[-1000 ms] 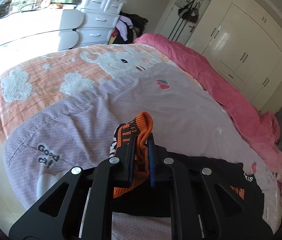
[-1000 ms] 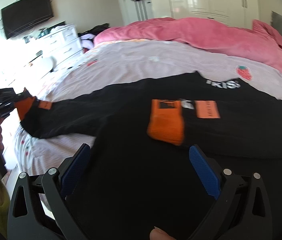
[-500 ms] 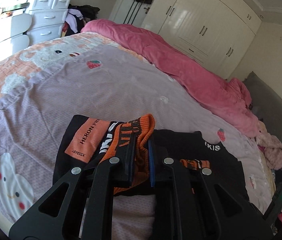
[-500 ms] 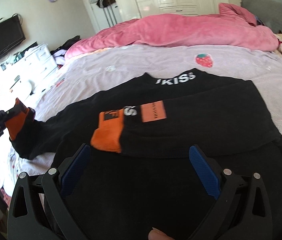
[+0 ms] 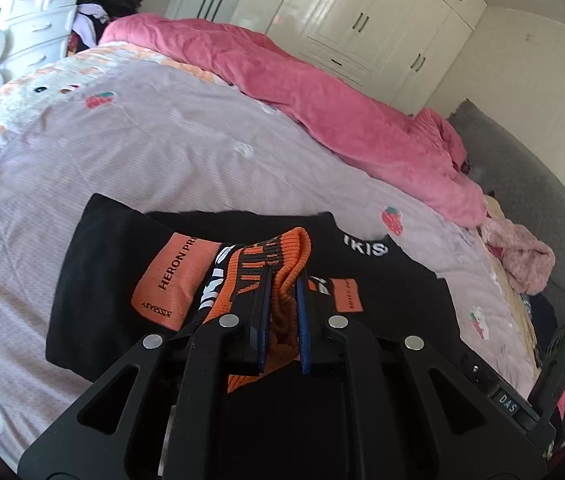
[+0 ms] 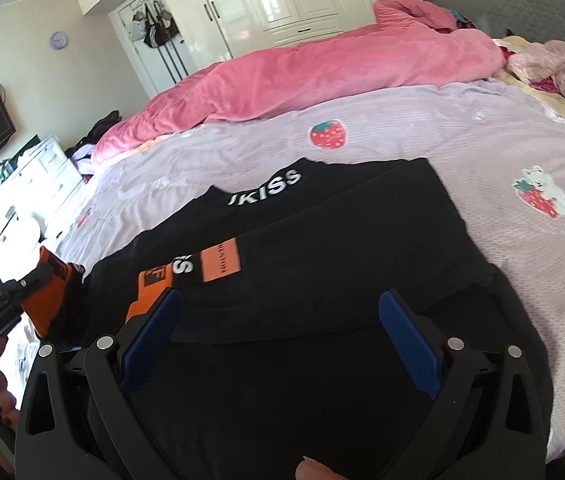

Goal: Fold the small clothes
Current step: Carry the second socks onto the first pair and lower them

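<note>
Left wrist view first: the left gripper (image 5: 284, 300) is clenched on the orange ribbed cuff (image 5: 282, 256) of the black sweater (image 5: 94, 280), with the knit bunched between its 2 blue pads (image 5: 302, 320). At 10 o'clock from the gripper, an orange sleeve patch (image 5: 176, 280) lies on the folded-over sleeve. At 1 o'clock from the gripper sits the collar with white lettering (image 5: 364, 248), and just right of the gripper a second, smaller orange patch (image 5: 346, 295) shows on the sweater's front. The sweater lies flat on the lilac bedspread (image 5: 162, 152). A pink duvet (image 5: 302, 92) runs along the far side from 11 to 2 o'clock, in front of white wardrobes (image 5: 362, 28).

Right wrist view: at 9 o'clock the left gripper (image 6: 40, 276) appears again, gripping the orange cuff (image 6: 50, 300) at the sweater's left edge. The right gripper (image 6: 278, 328) hangs released over the black sweater (image 6: 322, 248), its 2 blue pads (image 6: 410, 344) spread wide with nothing between them. Its left pad is right beside the other orange cuff (image 6: 150, 292), which lies on the sweater's chest; whether they touch I cannot tell. At 12 o'clock from the gripper is the lettered collar (image 6: 264, 188), and past it the lilac bedspread (image 6: 422, 128) with a strawberry print (image 6: 328, 134).
</note>
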{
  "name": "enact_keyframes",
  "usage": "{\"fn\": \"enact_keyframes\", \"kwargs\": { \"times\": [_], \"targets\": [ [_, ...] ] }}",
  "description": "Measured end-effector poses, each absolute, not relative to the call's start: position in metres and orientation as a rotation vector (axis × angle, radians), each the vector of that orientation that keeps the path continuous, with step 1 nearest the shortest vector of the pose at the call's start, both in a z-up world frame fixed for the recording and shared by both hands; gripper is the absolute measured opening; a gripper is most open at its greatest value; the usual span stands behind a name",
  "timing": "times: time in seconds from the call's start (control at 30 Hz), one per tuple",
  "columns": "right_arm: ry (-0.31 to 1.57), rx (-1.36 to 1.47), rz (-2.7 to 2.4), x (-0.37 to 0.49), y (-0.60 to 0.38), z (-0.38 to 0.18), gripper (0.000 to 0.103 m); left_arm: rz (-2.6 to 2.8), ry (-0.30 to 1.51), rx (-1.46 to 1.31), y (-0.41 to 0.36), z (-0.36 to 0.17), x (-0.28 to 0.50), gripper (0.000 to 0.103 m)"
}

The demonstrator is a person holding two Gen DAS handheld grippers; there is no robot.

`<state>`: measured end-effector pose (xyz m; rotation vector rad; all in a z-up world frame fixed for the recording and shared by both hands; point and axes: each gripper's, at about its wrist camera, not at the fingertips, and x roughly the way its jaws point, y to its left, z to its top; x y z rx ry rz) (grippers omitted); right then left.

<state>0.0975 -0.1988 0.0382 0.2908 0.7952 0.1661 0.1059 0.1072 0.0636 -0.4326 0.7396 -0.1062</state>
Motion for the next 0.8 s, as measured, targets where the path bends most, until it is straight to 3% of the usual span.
{"fn": "enact_keyframes", "kwargs": {
  "times": [0.27, 0.3, 0.37, 0.6, 0.8],
  "targets": [
    [0.789, 0.313, 0.142, 0.099, -0.213, 0.038, 0.098, -0.246, 0.836, -0.446, 0.072, 0.049, 0.115, 0.007],
    [0.790, 0.315, 0.142, 0.099, -0.214, 0.038, 0.098, -0.267, 0.844, -0.453, 0.069, 0.048, 0.115, 0.010],
    [0.793, 0.317, 0.141, 0.099, -0.214, 0.037, 0.098, -0.293, 0.844, -0.451, 0.066, 0.048, 0.114, 0.026],
    [0.835, 0.296, 0.220, 0.097, -0.187, 0.028, 0.098, -0.174, 0.811, -0.453, 0.095, 0.052, 0.111, 0.029],
    [0.909, 0.285, 0.401, 0.088, -0.131, 0.014, 0.098, -0.028, 0.789, -0.408, 0.123, 0.058, 0.110, 0.047]
  ]
}}
